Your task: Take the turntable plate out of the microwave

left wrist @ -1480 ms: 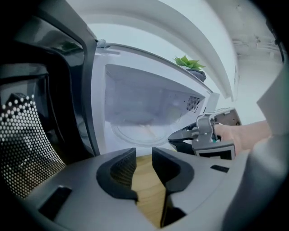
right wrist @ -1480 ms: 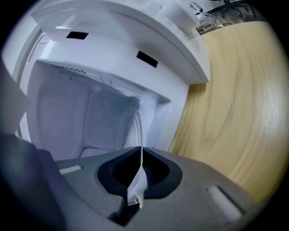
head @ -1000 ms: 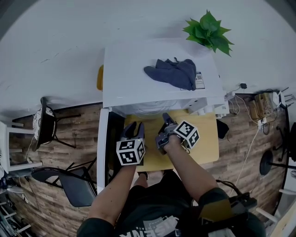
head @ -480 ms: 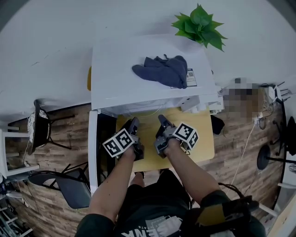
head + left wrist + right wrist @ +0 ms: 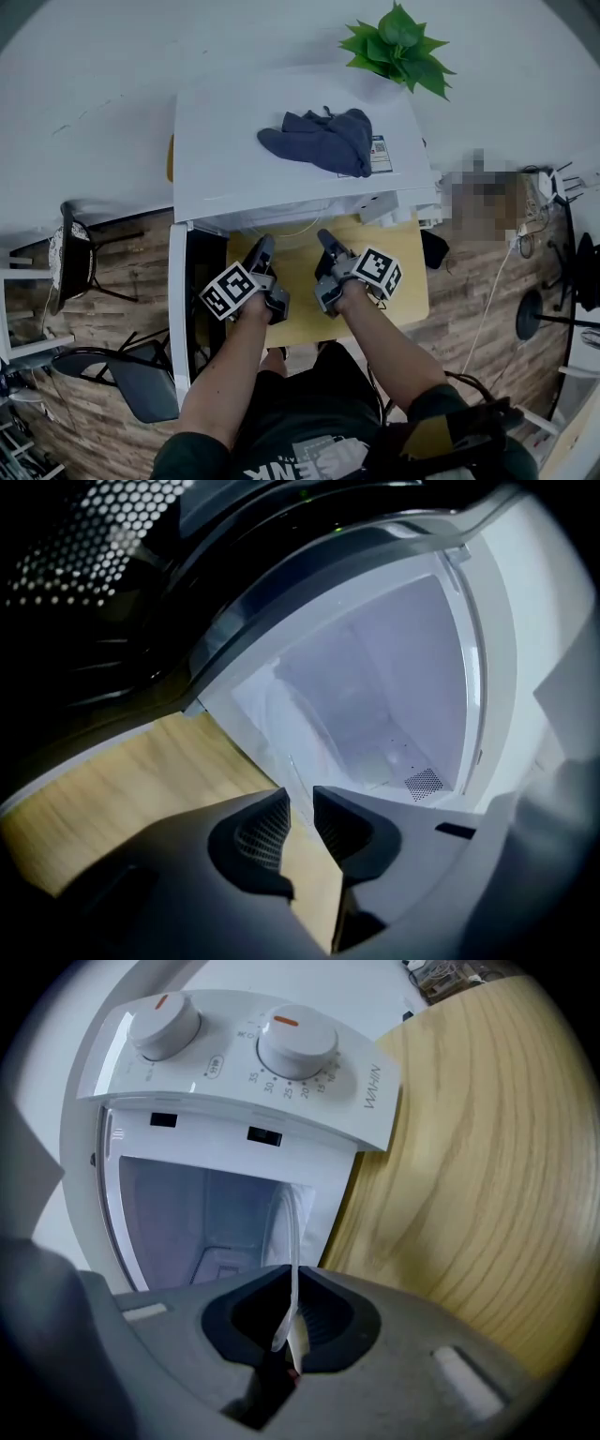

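Note:
The clear glass turntable plate [image 5: 287, 1227] stands partly out of the open white microwave [image 5: 281, 169], over the wooden table [image 5: 394, 281]. My right gripper [image 5: 292, 1321] is shut on the plate's near rim, which runs edge-on between its pads. My left gripper [image 5: 302, 816] is at the left of the oven mouth, rolled to one side, its jaws closing with a narrow gap left. The faint plate edge [image 5: 284, 747] leads toward that gap; no pad presses on it. In the head view both grippers, left [image 5: 262, 246] and right [image 5: 323, 240], reach into the opening.
The microwave door [image 5: 178, 309] hangs open at the left. A dark blue cloth [image 5: 319, 141] lies on the microwave's top, and a green plant [image 5: 398, 47] stands behind it. Two dials [image 5: 292, 1040] sit on the control panel. Chairs [image 5: 141, 384] stand on the floor at the left.
My left gripper has rolled over, its marker cube swinging out to the left, and sunk a little toward the table. My right gripper has kept its hold and place.

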`<state>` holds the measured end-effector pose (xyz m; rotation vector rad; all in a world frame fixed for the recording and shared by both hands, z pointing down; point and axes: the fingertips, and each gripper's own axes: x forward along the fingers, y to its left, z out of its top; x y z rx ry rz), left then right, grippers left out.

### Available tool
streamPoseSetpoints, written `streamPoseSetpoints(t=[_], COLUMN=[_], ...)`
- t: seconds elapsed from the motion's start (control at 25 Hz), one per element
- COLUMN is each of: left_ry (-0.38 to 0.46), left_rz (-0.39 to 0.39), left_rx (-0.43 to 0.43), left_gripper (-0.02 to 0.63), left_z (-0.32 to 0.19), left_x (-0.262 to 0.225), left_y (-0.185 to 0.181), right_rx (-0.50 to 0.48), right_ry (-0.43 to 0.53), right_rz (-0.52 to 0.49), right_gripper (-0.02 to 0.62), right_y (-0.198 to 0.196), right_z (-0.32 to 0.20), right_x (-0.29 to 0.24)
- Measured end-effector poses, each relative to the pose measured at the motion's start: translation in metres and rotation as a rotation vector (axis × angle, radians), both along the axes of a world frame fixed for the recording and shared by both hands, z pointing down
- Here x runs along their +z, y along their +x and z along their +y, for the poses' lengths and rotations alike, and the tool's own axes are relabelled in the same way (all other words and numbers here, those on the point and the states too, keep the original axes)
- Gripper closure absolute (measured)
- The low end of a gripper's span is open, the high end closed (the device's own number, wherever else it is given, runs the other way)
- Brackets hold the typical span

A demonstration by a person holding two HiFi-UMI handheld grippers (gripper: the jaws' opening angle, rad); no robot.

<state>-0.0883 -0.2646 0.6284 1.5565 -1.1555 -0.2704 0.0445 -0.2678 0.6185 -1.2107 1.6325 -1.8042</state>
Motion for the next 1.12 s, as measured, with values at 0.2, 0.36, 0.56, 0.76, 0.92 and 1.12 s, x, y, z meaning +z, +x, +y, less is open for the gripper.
streamPoseSetpoints(t=[0.2,0.36,0.56,0.76,0.92,1.12], left_ry=[-0.006,-0.001,0.007,0.0,0.016,0.031], left_rz=[0.049,0.069,0.041,0.07,0.088,0.197], left_rx=[-0.024,-0.039,-0.072,-0.116,-0.112,-0.149], left_gripper=[0.54,0.543,0.526,0.491,0.494,0.54], left_z=[0.003,0.002,-0.002,-0.006,-0.013,-0.012], left_x=[0.0,-0.001,0.002,0.006,0.004,0.001], left_y=[0.007,0.009,0.007,0.001,0.002,0.002], right_rx=[-0.046,-0.078,-0.101,-0.094,-0.071,-0.066], right_ry=[0.032,0.059,0.077,0.071,0.076,0.083], right_rz=[0.004,-0.021,-0.064,-0.062,-0.09,-0.153], right_gripper=[0.521,0.507,0.471,0.466,0.51,0.549], right_y=[-0.001,-0.008,-0.016,-0.018,-0.022,-0.023], right_z=[-0.007,-0.013,-0.022,-0.028,-0.033,-0.031], right_x=[0.006,0.005,0.004,0.007,0.005,0.005])
